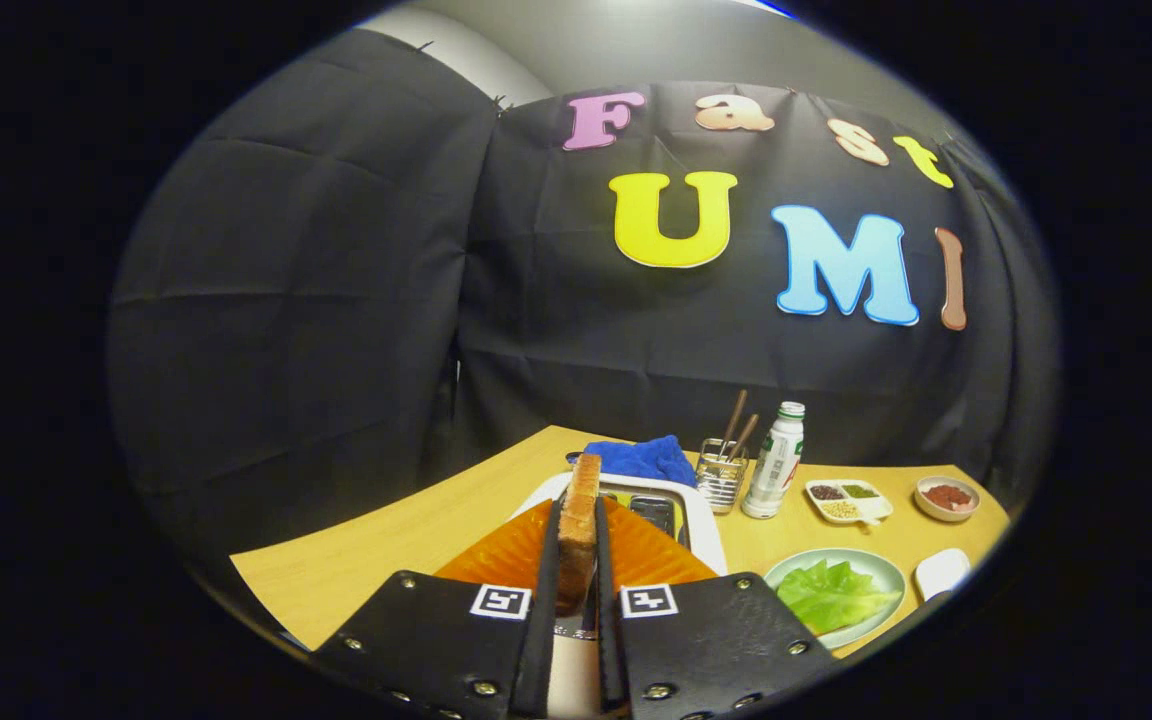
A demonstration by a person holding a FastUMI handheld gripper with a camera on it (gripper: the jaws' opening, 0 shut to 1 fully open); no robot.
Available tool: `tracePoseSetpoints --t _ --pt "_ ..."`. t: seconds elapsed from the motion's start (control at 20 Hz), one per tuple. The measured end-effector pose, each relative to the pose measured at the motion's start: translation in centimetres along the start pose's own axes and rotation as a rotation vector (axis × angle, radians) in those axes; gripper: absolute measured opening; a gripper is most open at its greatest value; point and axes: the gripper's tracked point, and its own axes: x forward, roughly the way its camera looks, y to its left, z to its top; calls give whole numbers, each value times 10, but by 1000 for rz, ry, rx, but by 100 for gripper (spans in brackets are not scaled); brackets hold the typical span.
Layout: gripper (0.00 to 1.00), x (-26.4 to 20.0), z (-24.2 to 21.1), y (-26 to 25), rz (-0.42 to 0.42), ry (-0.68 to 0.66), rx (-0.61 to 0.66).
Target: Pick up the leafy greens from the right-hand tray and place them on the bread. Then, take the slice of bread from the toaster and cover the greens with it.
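A slice of toasted bread [578, 530] stands on edge between my two fingers, and my gripper [576, 545] is shut on it, holding it above an orange ridged plate [651, 555]. Behind the plate sits the white toaster [701, 520] with dark slots on top. A pale green plate [886, 575] to the right of my fingers holds leafy greens [831, 595]. What lies on the orange plate under the fingers is hidden.
On the wooden table [386, 550] beyond the toaster are a blue cloth [641, 460], a wire holder with chopsticks [721, 475], a white bottle [774, 460], a divided dish of seeds [846, 498], a small bowl of red bits [946, 497] and a white object [941, 572].
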Motion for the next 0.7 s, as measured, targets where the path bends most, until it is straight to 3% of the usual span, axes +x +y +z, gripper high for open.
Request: tracePoseSetpoints --t 0.05,0.1,0.15,0.45,0.7 --pt "24 2 -6 6 22 19 11" --pt "24 4 -11 8 38 34 31" --pt "6 5 -7 2 33 24 50" --pt "6 -1 -2 0 82 28 101" --pt "6 -10 27 -4 103 -26 105"
